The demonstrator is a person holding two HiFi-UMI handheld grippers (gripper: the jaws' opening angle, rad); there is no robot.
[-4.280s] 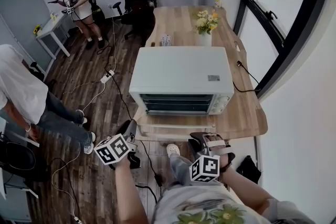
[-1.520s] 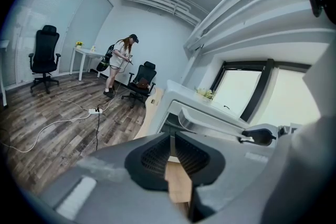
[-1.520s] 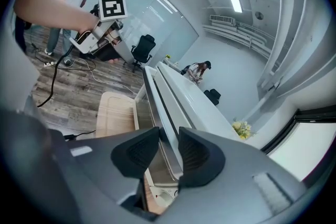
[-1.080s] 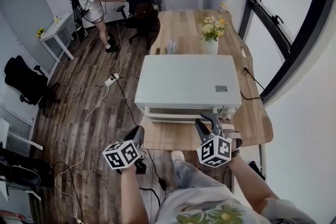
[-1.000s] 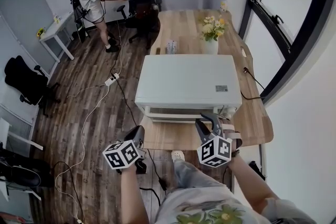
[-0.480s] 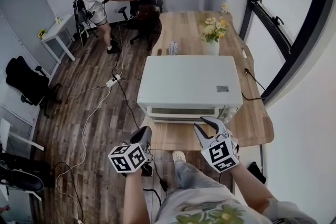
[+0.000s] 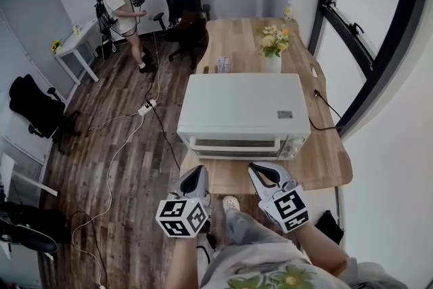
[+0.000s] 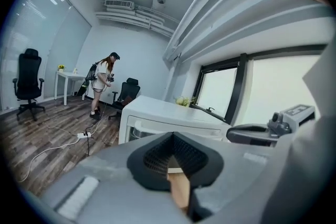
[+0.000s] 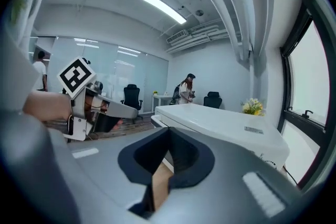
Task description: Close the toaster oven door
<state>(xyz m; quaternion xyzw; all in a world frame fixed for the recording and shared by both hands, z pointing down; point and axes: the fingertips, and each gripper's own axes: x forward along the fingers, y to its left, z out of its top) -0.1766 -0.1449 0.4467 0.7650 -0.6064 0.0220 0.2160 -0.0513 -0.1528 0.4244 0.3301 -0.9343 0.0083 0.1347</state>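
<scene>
Hovering just short of toaster oven door (image 7: 233, 144), apparently shut; left gripper (image 7: 197, 174), right gripper (image 7: 258, 170) pressed together, empty; next: confirm flush.

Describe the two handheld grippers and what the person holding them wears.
The left gripper and the right gripper look alike: grey, tapering jaws lined with black textured pads. Each carries a white cube printed with black square markers. The person wears a light shirt with a green and yellow flower print, and no sleeves cover the forearms.
</scene>
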